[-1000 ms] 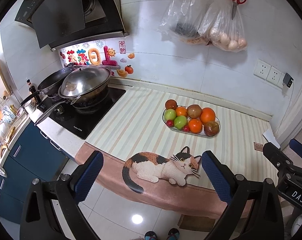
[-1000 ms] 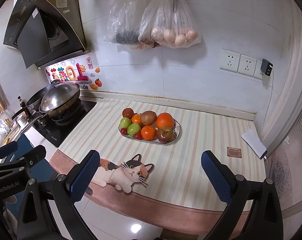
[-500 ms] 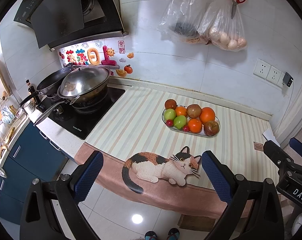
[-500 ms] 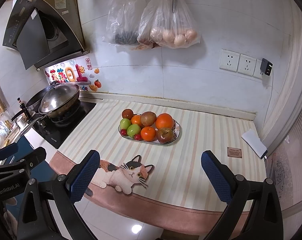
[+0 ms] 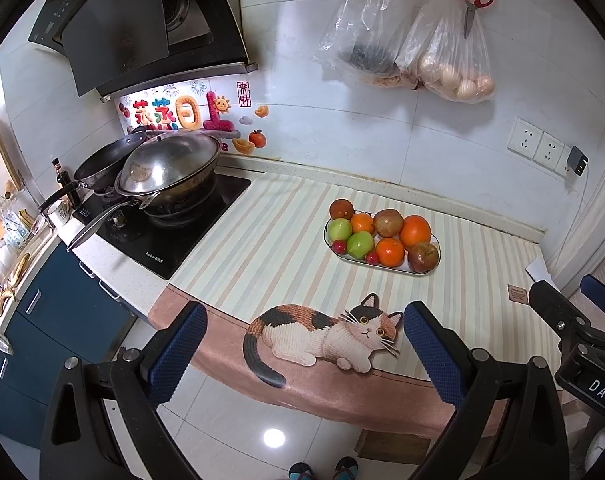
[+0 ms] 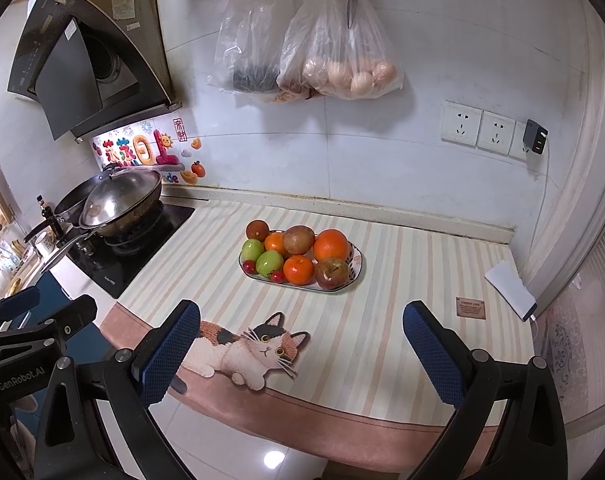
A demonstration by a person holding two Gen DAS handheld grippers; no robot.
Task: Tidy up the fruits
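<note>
Oval white plate (image 6: 352, 276) piled with oranges, green and red apples sat mid striped counter mat (image 6: 382, 320), nearer back edge. Black hob with steel wok (image 5: 170, 164) at counter's left end. Left gripper (image 5: 302, 352) and right gripper (image 6: 300, 350) hung off front edge, jaws spread wide, empty.

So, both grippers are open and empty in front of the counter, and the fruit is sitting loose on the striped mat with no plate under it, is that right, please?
Not quite: the fruit sits on an oval plate, which rests on the striped mat; the right wrist view shows its rim. The rest holds: left gripper and right gripper are open and empty.
</note>
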